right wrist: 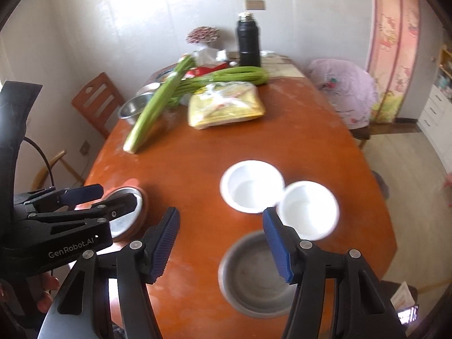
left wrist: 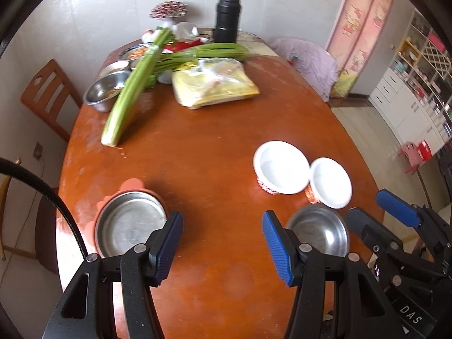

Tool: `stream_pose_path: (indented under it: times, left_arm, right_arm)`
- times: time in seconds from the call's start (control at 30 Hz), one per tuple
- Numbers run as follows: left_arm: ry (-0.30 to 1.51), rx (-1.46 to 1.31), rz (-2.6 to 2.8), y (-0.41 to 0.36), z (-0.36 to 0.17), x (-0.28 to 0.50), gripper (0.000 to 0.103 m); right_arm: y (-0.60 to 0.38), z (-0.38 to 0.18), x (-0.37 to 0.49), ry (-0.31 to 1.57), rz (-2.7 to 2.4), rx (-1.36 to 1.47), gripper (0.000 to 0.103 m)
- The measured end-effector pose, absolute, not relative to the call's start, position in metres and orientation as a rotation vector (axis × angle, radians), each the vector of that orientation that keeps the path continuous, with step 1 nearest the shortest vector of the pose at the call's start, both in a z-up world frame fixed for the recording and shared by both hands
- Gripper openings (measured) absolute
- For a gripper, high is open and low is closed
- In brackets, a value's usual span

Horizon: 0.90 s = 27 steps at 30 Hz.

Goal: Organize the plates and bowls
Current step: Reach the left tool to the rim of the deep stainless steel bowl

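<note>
Hovering spread and empty over the counter (left wrist: 197, 147): left claw (left wrist: 221, 245), right claw (right wrist: 221, 243). Only the left view shows the steel plate's (left wrist: 130, 220) pink mat (left wrist: 131, 185).

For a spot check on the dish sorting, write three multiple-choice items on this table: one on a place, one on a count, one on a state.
1. Where does the steel bowl with the pink rim stand?
A. Beside the left gripper
B. Touching the white bowls
C. At the far end by the flask

2. How many white bowls are on the table?
A. One
B. Two
C. Four

3. How do the right gripper's jaws stand?
A. Clamped on a white bowl
C. Apart, nothing between them
B. Clamped on the celery

Key: 1 A, it sits by the left finger in the left wrist view. 2 B, a larger white bowl and a smaller white bowl stand side by side. 3 C, bare tabletop shows between the fingers.
</note>
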State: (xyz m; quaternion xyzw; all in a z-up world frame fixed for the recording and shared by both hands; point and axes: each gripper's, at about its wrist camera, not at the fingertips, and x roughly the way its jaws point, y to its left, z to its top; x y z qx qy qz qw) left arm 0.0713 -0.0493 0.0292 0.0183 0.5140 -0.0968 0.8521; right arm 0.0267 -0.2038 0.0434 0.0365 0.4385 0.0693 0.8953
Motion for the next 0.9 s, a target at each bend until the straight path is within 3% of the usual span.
stream_pose_path:
  times: [0.9]
  left_arm:
    - [1.230,0.180,-0.324,-0.148,-0.044,0.075,0.058]
  right_arm:
    - [-0.305,-0.036,0.001,1.088,-0.061,0.174,0.064]
